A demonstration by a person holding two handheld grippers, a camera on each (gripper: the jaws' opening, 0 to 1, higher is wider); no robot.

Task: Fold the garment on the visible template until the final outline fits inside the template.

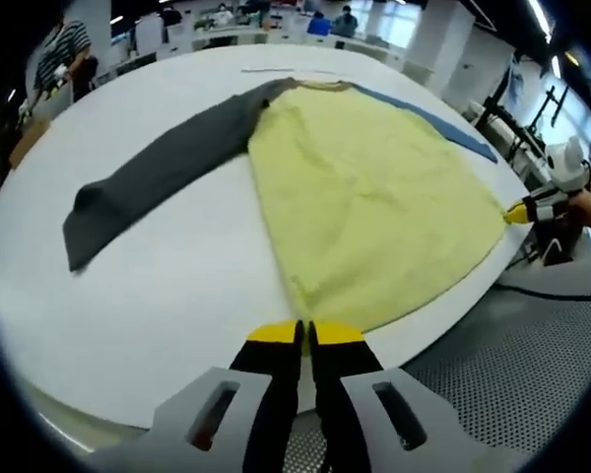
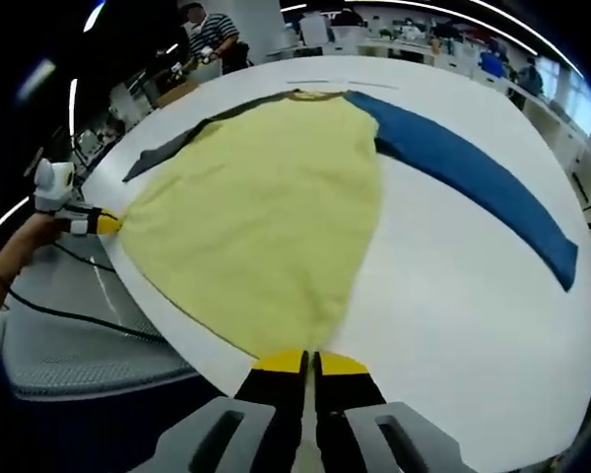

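Observation:
A long-sleeved garment lies flat on the white table [image 1: 177, 296], with a yellow body [image 1: 364, 187], a grey sleeve [image 1: 158, 168] stretched to the left and a blue sleeve [image 1: 443, 123] along the far right. In the left gripper view, my left gripper [image 1: 305, 333] is shut at the near hem corner. My right gripper [image 1: 520, 211] pinches the other hem corner at the table's right edge. In the right gripper view, the right gripper [image 2: 310, 361] is shut on the yellow hem [image 2: 276, 227]. The left gripper [image 2: 106, 223] holds the far corner, and the blue sleeve [image 2: 473, 168] runs right.
The hem hangs at the table's rounded near edge [image 1: 443, 315]. Below it lie a grey perforated surface [image 1: 512, 384] and black cables [image 2: 79, 315]. Thin marks [image 1: 276, 69] sit on the table beyond the collar. People [image 1: 64, 54] stand and sit at desks behind.

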